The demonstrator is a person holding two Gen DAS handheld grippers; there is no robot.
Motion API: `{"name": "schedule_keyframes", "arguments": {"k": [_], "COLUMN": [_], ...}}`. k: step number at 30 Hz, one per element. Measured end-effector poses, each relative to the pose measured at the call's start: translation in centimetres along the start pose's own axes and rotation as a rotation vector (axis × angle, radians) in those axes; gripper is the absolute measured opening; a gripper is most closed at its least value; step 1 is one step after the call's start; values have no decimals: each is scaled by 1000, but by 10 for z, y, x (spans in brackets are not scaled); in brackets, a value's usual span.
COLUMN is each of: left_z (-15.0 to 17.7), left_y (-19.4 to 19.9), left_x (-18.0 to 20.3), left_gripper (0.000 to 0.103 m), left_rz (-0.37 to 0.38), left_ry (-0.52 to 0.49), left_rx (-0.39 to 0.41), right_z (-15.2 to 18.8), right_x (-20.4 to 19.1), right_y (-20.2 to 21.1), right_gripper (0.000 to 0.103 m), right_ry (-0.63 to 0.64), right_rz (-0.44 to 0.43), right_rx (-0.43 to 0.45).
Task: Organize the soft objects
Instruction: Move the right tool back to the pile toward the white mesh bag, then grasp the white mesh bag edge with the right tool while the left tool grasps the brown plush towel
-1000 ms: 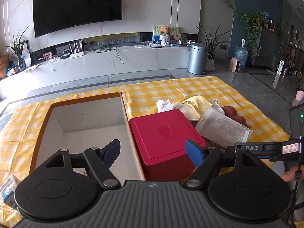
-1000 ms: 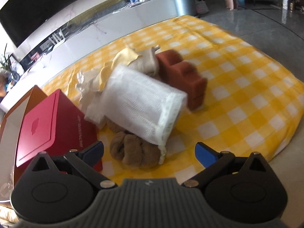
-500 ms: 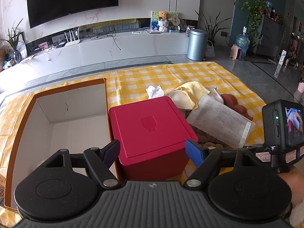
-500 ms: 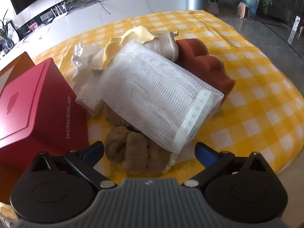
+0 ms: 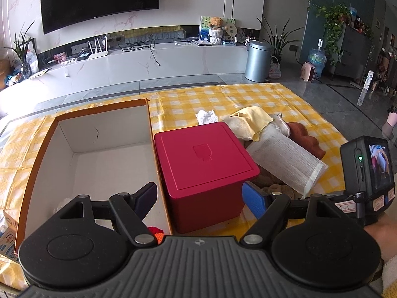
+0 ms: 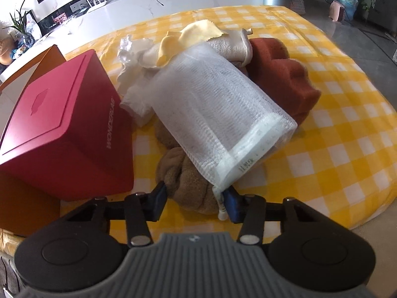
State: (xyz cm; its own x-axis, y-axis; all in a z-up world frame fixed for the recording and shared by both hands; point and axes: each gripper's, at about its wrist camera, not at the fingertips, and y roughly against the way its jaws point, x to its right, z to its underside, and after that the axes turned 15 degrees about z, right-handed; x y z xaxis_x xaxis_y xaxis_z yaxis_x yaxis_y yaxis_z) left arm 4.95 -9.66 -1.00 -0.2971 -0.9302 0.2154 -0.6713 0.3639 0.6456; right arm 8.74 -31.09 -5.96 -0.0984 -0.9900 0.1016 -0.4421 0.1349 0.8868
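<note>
A pile of soft things lies on the yellow checked cloth (image 6: 342,134): a white mesh bag (image 6: 218,114), a tan plush cloth (image 6: 191,183) under it, a rust-red sponge (image 6: 282,79), a yellow cloth (image 6: 196,34) and white tissue (image 6: 134,74). My right gripper (image 6: 193,198) has its fingers closed in on the tan plush cloth at the pile's near edge. My left gripper (image 5: 201,196) is open and empty above the red lidded box (image 5: 203,159) and the open cardboard box (image 5: 94,159). The pile also shows in the left wrist view (image 5: 280,149).
The red box (image 6: 62,124) stands right against the pile's left side. A red and orange knitted item (image 5: 156,232) lies in the cardboard box's near corner. A small carton (image 5: 7,238) sits at the far left. The cloth's edge drops to the floor on the right.
My right gripper has moved down to the pile and its fingers have closed from wide open onto the tan plush cloth. The left gripper has drifted slightly and stays open.
</note>
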Motion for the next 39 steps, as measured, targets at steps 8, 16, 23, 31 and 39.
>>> {"name": "schedule_keyframes", "arguments": {"k": [8,16,23,31,39], "left_z": [2,7,9,10,4], "left_y": [9,10,12,12,-3], "left_x": [-18,-27,-24,-14,14], "left_gripper": [92,92,92,92,92], "left_rz": [15,17,19,19,82], "left_ry": [51,79,65,40,-84], "left_rx": [23,16,17,9,-56], "right_z": [6,-6,-4,-3,1], "right_x": [11,11,33,47,66], "right_y": [16,-6,14,12,29], "right_gripper": [94,94,97,25,10], "right_ry": [-68,-158,-265,-365,-430], "right_rz": [-15,63,-45,-90,-272], "right_rx": [5,-47,76,98,182]}}
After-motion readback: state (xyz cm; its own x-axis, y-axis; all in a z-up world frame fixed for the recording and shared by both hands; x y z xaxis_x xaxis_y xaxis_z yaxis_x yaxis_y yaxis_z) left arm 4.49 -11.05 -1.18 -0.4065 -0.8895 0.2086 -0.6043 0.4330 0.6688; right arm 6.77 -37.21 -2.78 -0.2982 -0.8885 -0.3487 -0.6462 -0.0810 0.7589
